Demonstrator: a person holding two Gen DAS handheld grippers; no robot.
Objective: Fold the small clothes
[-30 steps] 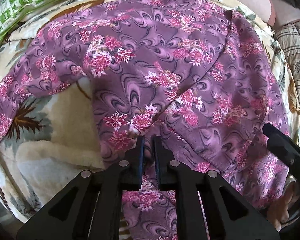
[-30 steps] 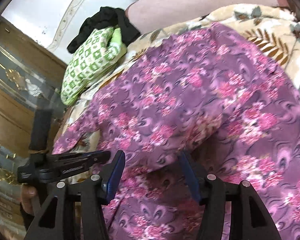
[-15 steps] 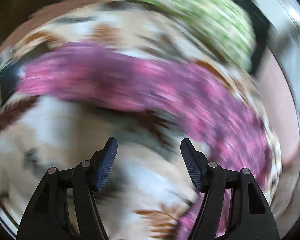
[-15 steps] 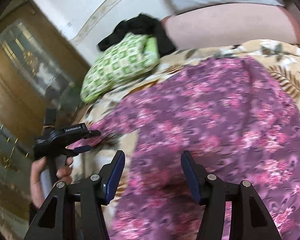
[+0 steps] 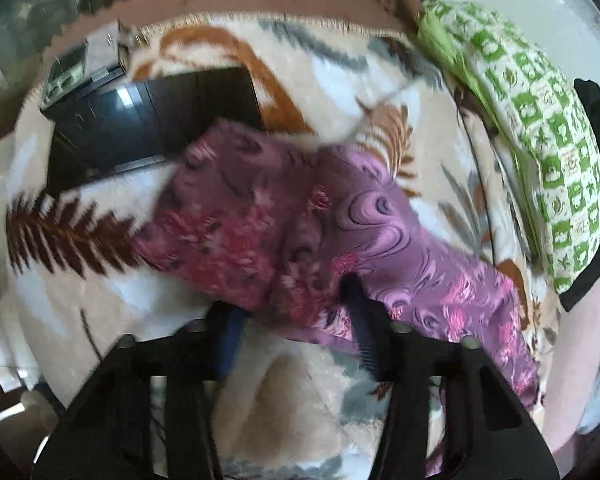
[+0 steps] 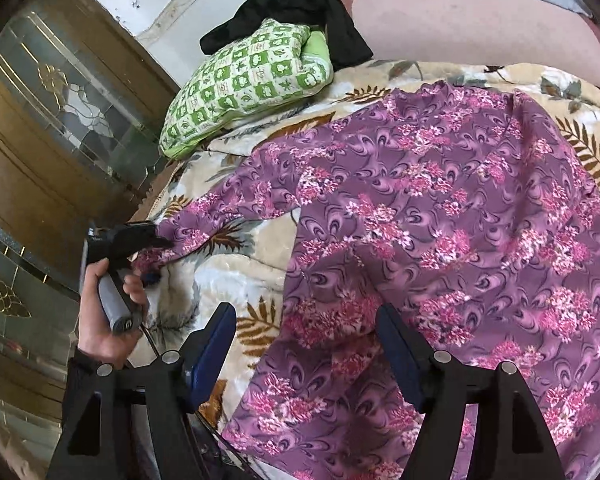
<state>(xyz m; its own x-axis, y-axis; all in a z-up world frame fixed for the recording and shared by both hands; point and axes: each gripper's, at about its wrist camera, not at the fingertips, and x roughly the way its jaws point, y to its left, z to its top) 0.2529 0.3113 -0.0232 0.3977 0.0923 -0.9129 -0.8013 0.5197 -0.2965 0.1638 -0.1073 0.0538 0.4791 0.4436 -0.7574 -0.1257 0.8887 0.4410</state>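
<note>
A purple shirt with pink flowers (image 6: 440, 208) lies spread on a cream leaf-patterned blanket (image 6: 228, 276). Its left sleeve (image 5: 300, 216) stretches out toward the bed's edge. My left gripper (image 5: 294, 324) is at the sleeve's end. Its jaws are closing with the cuff between them, and a wide gap still shows. The right wrist view shows a hand (image 6: 100, 308) holding the left gripper (image 6: 156, 258) at the cuff. My right gripper (image 6: 306, 344) hovers over the shirt's lower left side. Its jaws are opening and no cloth is pinched.
A green and white checked pillow (image 6: 240, 92) with a black cloth (image 6: 292, 12) on it lies at the far side of the bed. A dark glossy box (image 5: 148, 128) sits beyond the sleeve's end. A wooden cabinet with glass panels (image 6: 60, 120) stands at the left.
My left gripper let go of the shirt's body, swung left to the sleeve's end while rolling, and opened. My right gripper pulled back a little and its jaws widened.
</note>
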